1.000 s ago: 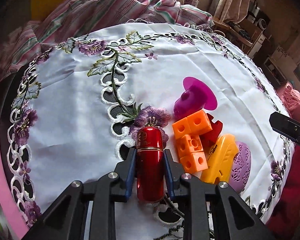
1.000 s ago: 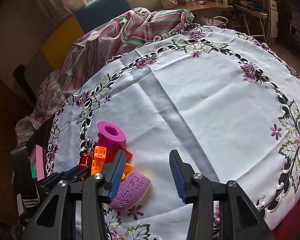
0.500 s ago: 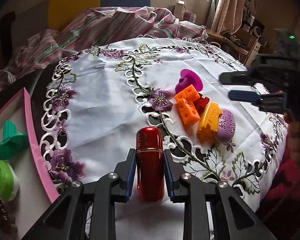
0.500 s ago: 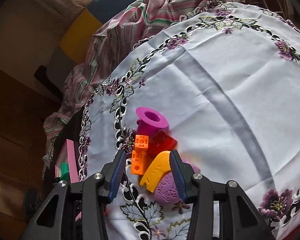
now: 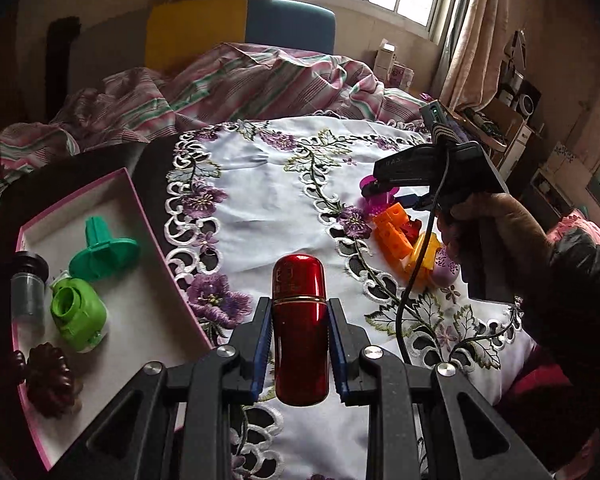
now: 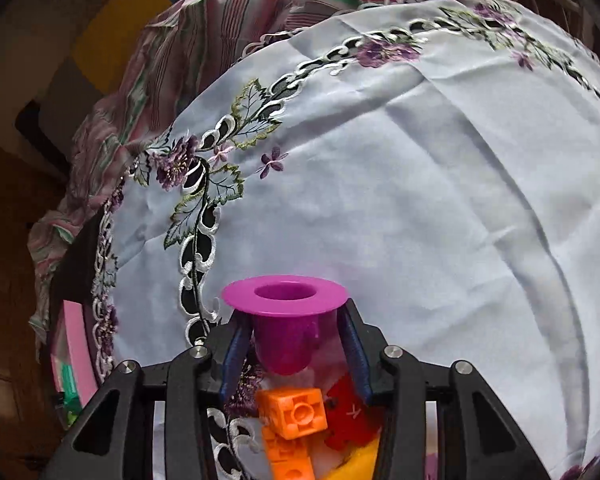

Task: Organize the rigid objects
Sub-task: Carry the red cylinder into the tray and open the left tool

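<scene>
Trouble could come if the right gripper point(image 6: 290, 354) squeezes crooked: the purple cup point(image 6: 285, 320) sits between its jaws, which have just been closing, and I cannot tell if they touch it yet. It could pop out into the orange blocks point(image 6: 294, 412) just behind. The left gripper point(image 5: 300, 344) pinches the red bottle point(image 5: 300, 324) tight; a slip would drop it on the tablecloth point(image 5: 268, 200). Left of those jaws, the pink box point(image 5: 152, 216) holds a green cap point(image 5: 100, 246), a green bottle point(image 5: 78, 314), a clear tube point(image 5: 28, 292) and a dark flower shape point(image 5: 50, 378).
</scene>
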`<state>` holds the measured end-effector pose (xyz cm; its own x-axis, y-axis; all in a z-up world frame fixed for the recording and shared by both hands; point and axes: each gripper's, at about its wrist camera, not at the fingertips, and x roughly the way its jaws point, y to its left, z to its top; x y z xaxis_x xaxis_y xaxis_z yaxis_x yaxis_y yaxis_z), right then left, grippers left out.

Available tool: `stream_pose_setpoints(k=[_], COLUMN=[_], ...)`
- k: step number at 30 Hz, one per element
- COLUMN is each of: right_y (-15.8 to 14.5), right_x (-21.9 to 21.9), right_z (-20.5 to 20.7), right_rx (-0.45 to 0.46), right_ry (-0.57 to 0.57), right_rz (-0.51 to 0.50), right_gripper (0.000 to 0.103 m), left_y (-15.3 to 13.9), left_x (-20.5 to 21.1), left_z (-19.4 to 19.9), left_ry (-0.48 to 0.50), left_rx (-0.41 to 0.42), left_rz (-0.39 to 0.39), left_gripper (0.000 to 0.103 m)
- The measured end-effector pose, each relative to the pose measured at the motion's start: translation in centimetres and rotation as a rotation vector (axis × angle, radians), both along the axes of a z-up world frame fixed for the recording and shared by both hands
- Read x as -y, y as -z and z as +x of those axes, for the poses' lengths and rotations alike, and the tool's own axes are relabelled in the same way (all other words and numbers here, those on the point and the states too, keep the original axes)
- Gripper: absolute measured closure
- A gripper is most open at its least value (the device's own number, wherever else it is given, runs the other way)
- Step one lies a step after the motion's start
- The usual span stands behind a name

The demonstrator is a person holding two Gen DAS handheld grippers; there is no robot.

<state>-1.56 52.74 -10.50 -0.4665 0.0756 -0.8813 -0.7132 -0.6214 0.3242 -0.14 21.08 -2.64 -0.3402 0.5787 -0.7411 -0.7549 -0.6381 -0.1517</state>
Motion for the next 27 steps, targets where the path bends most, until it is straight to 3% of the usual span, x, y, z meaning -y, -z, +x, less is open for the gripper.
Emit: stream_pose_setpoints(k=[1,7,11,23,27], right_y=[0.0,0.1,0.2,0.3,0.4], right_x=[0.3,2.4,2.7,3.7,4.0], right_z=[-0.6,-2.9,-3.6,-4.2,-4.1], right_rx=[0.023,0.107,0.16,0.201,0.201], right_ry=[-0.018,-0.147,-0.167,-0.218,-0.229], right_rz=[0.021,0.11,0.133,0.197,0.221], right_gripper=[0.071,0.071,0.071,0.071,0.071], left_y=[-0.2,-1.1,-1.9,-2.3,-0.9], left_x=[0.5,3.4,5.7,15.2,18.4], left_z=[-0.1,-1.2,-1.7,-2.1,-2.2], left_ry=[-0.015,-0.11,-0.163,-0.32,-0.373], left_rx=[-0.005,-0.021,-0.016,0.021,0.064], left_rz=[-0.002,-0.012,0.002,0.042,0.035], left_gripper=[0.077,0.077,0.077,0.077,0.077])
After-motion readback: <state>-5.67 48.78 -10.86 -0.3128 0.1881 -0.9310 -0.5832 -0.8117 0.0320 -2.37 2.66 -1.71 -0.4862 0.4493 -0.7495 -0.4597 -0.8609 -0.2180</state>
